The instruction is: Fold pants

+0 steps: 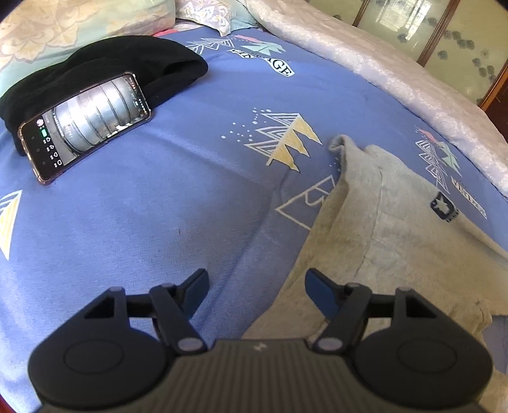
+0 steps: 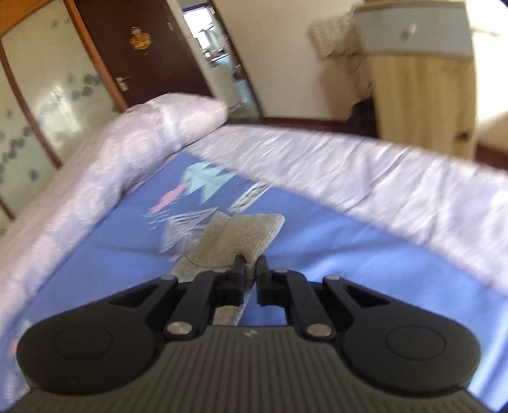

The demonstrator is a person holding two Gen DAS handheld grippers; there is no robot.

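Light grey pants [image 1: 374, 228] lie on the blue patterned bed sheet [image 1: 158, 206], spread toward the right in the left wrist view, with a ribbed cuff at the far end. My left gripper [image 1: 256, 287] is open and empty, hovering over the left edge of the pants. In the right wrist view my right gripper [image 2: 250, 265] is shut on a fold of the grey pants [image 2: 235, 238] near a ribbed cuff, holding it just above the sheet [image 2: 317, 254]. That view is motion-blurred.
A phone [image 1: 85, 125] leans on a folded black garment [image 1: 104, 73] at the far left. Pillows [image 1: 79, 28] lie beyond. A pale lilac quilt [image 1: 397, 79] [image 2: 349, 165] borders the sheet. A door [image 2: 139, 47] and wooden cabinet [image 2: 419, 79] stand past the bed.
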